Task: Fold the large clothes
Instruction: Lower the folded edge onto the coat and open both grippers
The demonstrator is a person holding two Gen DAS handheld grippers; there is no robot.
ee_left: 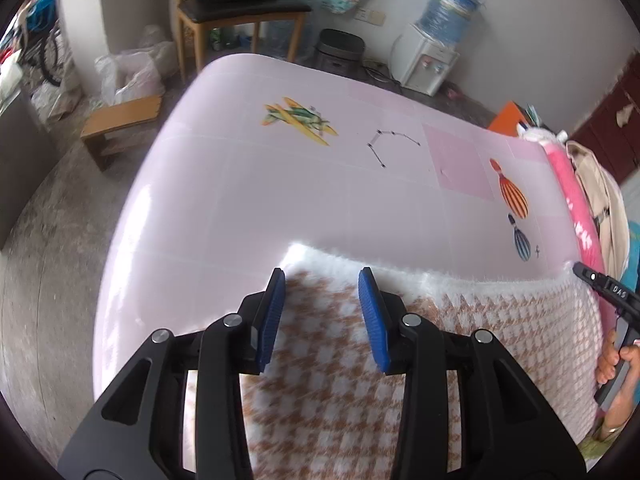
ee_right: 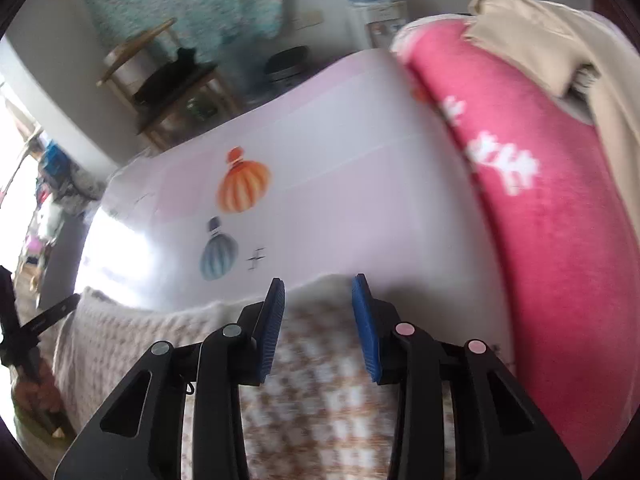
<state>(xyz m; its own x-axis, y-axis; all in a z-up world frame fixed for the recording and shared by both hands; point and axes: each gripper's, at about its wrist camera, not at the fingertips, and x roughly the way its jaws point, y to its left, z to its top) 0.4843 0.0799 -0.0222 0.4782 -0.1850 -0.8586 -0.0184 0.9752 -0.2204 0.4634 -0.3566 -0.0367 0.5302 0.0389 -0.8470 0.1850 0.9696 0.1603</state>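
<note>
1. A pale pink table (ee_left: pixel 224 200) printed with an aeroplane, balloons and a dotted figure fills both wrist views; its far edge meets a grey floor.
2. A brown-and-white houndstooth garment (ee_left: pixel 328 392) with a fluffy white border lies flat on the near part of the table, its fuzzy edge running across just ahead of both tools.
3. A pink blanket (ee_right: pixel 560 240) with white lettering is bundled along the table's right side, with a beige garment (ee_right: pixel 552 32) draped on top of it.
4. The left gripper (ee_left: pixel 322 280) hovers over the houndstooth cloth near its white border, blue pads spread wide with nothing between them.
5. The right gripper (ee_right: pixel 319 286) sits over the same cloth's far edge beside the pink blanket, jaws likewise wide apart and holding nothing; this view is blurred.
</note>
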